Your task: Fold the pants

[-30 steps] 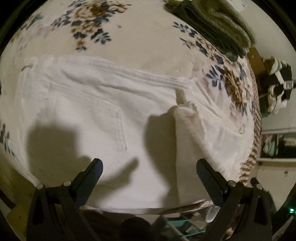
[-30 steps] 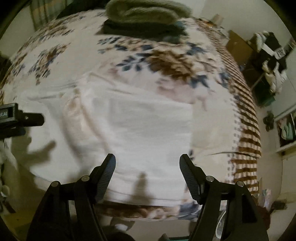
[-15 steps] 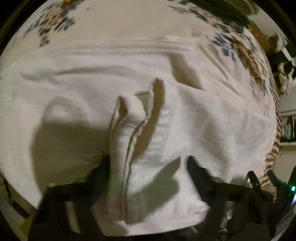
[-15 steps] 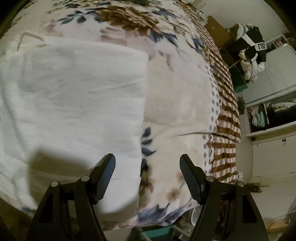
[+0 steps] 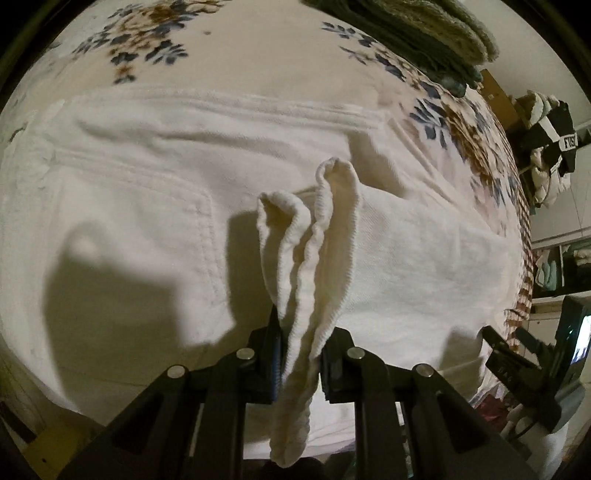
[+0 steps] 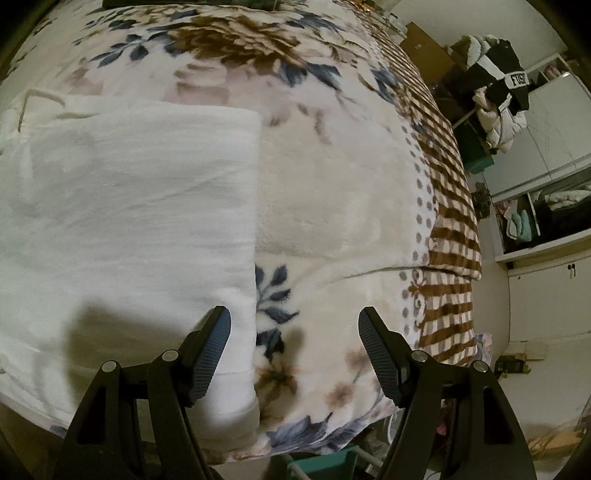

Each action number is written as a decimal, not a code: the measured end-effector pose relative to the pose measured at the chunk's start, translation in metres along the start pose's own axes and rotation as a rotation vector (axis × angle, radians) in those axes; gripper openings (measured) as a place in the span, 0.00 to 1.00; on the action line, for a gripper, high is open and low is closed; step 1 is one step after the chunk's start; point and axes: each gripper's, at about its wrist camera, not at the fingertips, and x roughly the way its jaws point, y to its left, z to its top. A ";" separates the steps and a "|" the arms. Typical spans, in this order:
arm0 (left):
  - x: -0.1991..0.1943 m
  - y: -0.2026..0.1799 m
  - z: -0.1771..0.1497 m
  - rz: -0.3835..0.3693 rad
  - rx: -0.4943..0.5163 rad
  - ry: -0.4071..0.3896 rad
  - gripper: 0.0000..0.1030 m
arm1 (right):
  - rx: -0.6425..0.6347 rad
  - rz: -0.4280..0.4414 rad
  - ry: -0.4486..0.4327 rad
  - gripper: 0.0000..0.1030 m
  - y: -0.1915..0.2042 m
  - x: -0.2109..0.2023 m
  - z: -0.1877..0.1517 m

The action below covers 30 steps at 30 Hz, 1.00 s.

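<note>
White pants (image 5: 155,206) lie folded on a floral blanket, waistband at the far side, back pocket on the left. My left gripper (image 5: 299,354) is shut on a bunched hem fold of the pants (image 5: 314,236), which stands up between the fingers. In the right wrist view the pants (image 6: 129,206) fill the left half, their folded edge running down the middle. My right gripper (image 6: 295,339) is open and empty, its left finger (image 6: 212,347) over the pants' near right corner, its right finger over the blanket. It also shows at the right edge of the left wrist view (image 5: 532,373).
The floral blanket (image 6: 332,192) covers the bed, with a brown checked border (image 6: 450,229) at its right edge. A pile of folded grey-green clothes (image 5: 406,29) lies at the far side. Clothes hang on a rack (image 6: 498,96) and a wardrobe (image 6: 543,221) stands right of the bed.
My left gripper has closed on the pants' hem fold and lifted it. My right gripper has moved right to the pants' folded edge and stays open.
</note>
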 end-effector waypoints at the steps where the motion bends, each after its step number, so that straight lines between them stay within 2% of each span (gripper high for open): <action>1: 0.003 0.002 0.000 -0.005 -0.005 0.009 0.15 | -0.004 0.001 0.000 0.72 0.001 0.000 0.000; 5: 0.007 0.022 0.004 -0.056 -0.112 0.032 0.27 | -0.012 0.017 0.008 0.73 0.005 0.001 0.003; 7: -0.001 0.029 0.007 -0.097 -0.142 0.001 0.51 | -0.010 0.022 0.010 0.75 0.006 0.000 0.003; 9: -0.015 0.034 0.009 -0.162 -0.168 -0.031 0.80 | -0.012 0.021 0.015 0.75 0.005 -0.002 0.003; 11: -0.035 0.040 0.009 -0.143 -0.193 -0.068 0.90 | -0.001 0.031 0.026 0.75 0.004 -0.006 0.003; 15: -0.088 0.071 -0.008 -0.112 -0.302 -0.207 0.90 | 0.020 0.059 0.036 0.75 0.004 -0.021 0.006; 19: -0.122 0.139 -0.038 -0.050 -0.539 -0.318 0.89 | -0.009 0.065 0.033 0.75 0.020 -0.036 0.012; 22: -0.117 0.205 -0.060 -0.040 -0.746 -0.329 0.89 | -0.030 0.058 0.023 0.75 0.033 -0.043 0.017; 25: -0.097 0.246 -0.070 -0.086 -0.858 -0.327 0.88 | -0.047 0.050 0.023 0.75 0.047 -0.044 0.023; 28: -0.080 0.266 -0.070 -0.130 -0.898 -0.315 0.85 | -0.061 0.047 0.025 0.75 0.058 -0.042 0.029; 29: -0.079 0.269 -0.071 -0.138 -0.900 -0.339 0.84 | -0.066 0.045 0.024 0.75 0.062 -0.042 0.030; 30: -0.081 0.267 -0.071 -0.131 -0.884 -0.372 0.69 | -0.076 0.040 0.020 0.75 0.067 -0.042 0.032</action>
